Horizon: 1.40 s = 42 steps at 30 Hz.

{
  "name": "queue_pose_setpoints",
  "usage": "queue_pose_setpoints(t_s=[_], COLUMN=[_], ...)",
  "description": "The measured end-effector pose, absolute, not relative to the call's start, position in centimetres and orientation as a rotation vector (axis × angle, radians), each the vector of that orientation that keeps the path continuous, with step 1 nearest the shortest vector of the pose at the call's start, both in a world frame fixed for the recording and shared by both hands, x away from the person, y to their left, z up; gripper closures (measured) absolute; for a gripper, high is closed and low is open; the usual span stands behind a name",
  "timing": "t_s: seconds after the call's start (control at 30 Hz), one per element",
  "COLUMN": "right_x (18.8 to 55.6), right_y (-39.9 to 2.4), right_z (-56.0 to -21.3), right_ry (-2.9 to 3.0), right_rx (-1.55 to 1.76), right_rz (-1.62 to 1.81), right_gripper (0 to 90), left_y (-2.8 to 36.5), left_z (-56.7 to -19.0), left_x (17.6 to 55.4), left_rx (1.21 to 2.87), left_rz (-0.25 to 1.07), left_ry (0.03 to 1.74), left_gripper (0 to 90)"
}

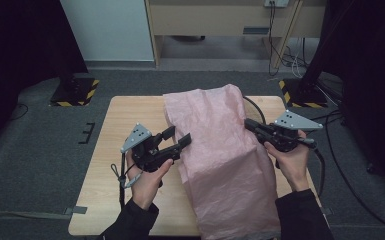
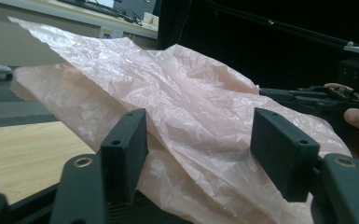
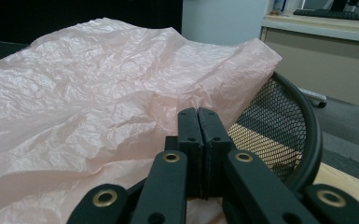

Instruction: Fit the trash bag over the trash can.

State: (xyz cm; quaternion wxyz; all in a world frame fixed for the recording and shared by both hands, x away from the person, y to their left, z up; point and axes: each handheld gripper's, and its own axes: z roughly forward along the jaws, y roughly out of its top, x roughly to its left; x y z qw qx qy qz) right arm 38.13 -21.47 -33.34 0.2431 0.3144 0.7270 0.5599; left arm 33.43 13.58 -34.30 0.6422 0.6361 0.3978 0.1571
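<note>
A crinkled pink plastic bag lies draped across the wooden table and hangs over its near edge. Part of it covers a black mesh basket. At the bag's left edge my left gripper is open; the film runs loosely between its jaws and the pads do not press it. My right gripper is at the bag's right side. Its jaws are shut together, with a fold of the bag pinched at their tips.
The basket's black rim curves out from under the bag at the table's far right. Bare wood lies left of the bag. Black stands with yellow-striped bases and floor cables flank the table; a desk stands behind.
</note>
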Motion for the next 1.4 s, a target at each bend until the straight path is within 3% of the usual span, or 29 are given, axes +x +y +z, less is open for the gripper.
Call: queue_pose_setpoints(t_s=[0.17,0.3,0.33,0.37,0.43,0.53,0.83,1.23,1.4], right_x=[38.1,38.1,38.1,38.1,38.1,38.0,38.0,38.3,38.9], right_y=[-21.5,-21.5,-21.5,-21.5,-21.4,-21.4,-22.3,-22.6,-22.2], right_z=[-33.4,-33.4,-33.4,-33.4,-33.5,-33.5,-33.2,-32.4,-33.0], right_ry=[1.991,1.992,1.992,1.992,1.990,1.986,1.896,1.871,1.972], right_rx=[0.858,0.857,0.859,0.859,0.857,0.859,0.889,0.867,0.851], right_rz=[1.533,1.540,1.542,1.542,1.546,1.554,1.655,1.606,1.540], right_gripper=[88.9,89.0,89.0,89.0,89.2,89.5,90.0,90.0,89.8], left_y=[13.2,13.3,13.3,13.3,13.2,12.9,11.5,8.6,8.8], left_z=[-34.4,-33.9,-33.7,-33.5,-33.1,-32.7,-30.8,-31.9,-32.3], left_x=[33.7,33.4,33.3,33.2,33.2,33.2,35.7,38.9,39.2], left_rx=[1.433,1.454,1.464,1.477,1.501,1.540,1.537,1.799,1.823], left_rz=[0.361,0.393,0.405,0.414,0.418,0.426,0.342,0.402,0.372], left_ry=[0.915,0.922,0.920,0.917,0.903,0.875,0.726,0.710,0.683], left_gripper=[46.6,60.6,68.6,68.6,81.8,88.4,89.9,89.6,87.7])
